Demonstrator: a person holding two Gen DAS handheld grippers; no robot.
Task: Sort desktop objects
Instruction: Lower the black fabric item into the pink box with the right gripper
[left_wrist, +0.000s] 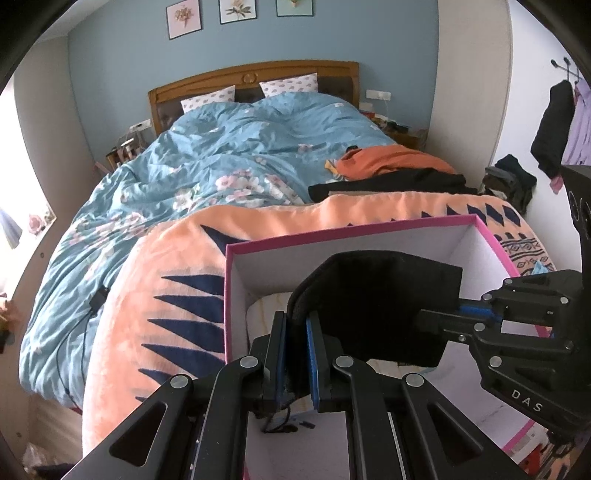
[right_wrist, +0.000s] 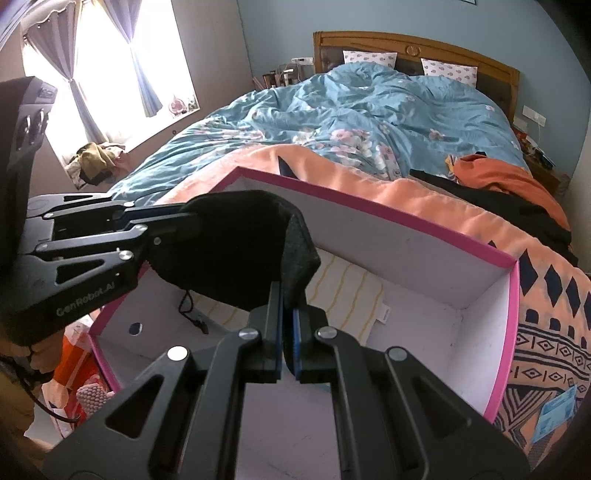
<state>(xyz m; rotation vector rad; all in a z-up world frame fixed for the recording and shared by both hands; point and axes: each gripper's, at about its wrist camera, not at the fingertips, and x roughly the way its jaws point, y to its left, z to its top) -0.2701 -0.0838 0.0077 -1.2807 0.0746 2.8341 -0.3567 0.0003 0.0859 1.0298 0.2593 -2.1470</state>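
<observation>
Cloth, black and soft, hangs over my pink-edged box on the bed's orange blanket; in the left view my left hand-held gripper pinches one end and the right hand-held gripper pinches the other. In the right view my right one pinches the cloth above the striped towel inside the box, while the left one grips its far side.
</observation>
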